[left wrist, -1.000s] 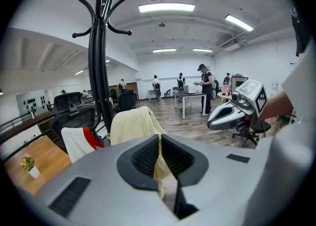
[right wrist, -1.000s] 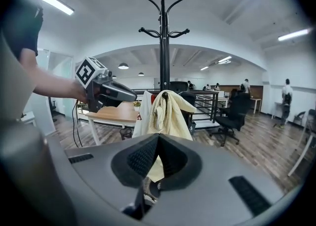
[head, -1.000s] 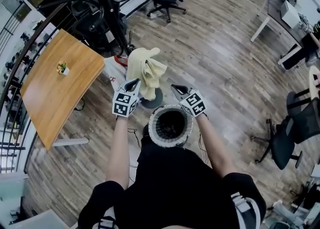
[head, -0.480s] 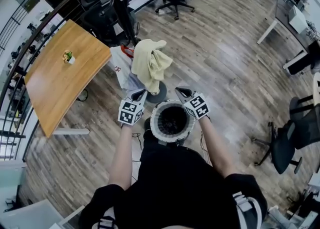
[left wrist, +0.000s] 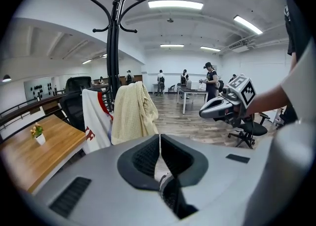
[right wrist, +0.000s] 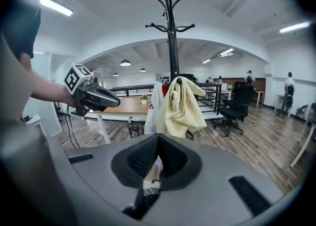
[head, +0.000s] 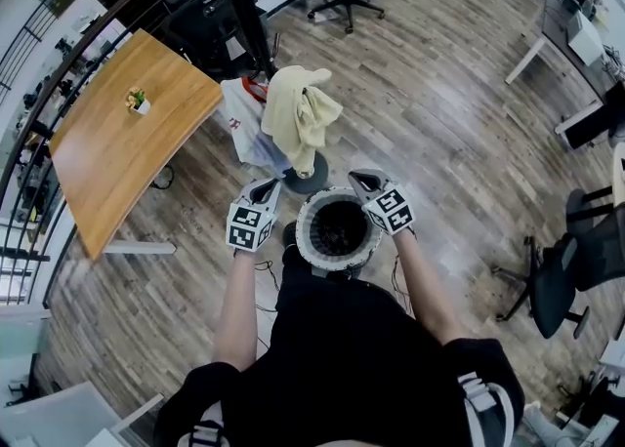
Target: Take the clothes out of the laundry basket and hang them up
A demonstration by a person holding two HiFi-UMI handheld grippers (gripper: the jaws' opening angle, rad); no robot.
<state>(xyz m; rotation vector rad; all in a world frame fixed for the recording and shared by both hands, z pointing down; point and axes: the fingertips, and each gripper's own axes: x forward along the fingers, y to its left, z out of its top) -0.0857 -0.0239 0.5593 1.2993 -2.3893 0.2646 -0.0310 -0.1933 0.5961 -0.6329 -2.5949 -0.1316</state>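
Claws left (head: 264, 186) and right (head: 361, 180): closed, empty, flanking basket (head: 309, 240). Hung cloth (head: 298, 115): likely soft, light, limp; best pinched at a bunched fold.

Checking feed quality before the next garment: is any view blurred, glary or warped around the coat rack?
Head view: sharp, evenly lit, strong fisheye curving the room edges, sheen on the floorboards, basket interior dark. Left gripper view: black corners, ceiling lights blown out, coat rack and yellow garment crisp. Right gripper view: same black corners, rack dark but clean-edged against the bright ceiling.
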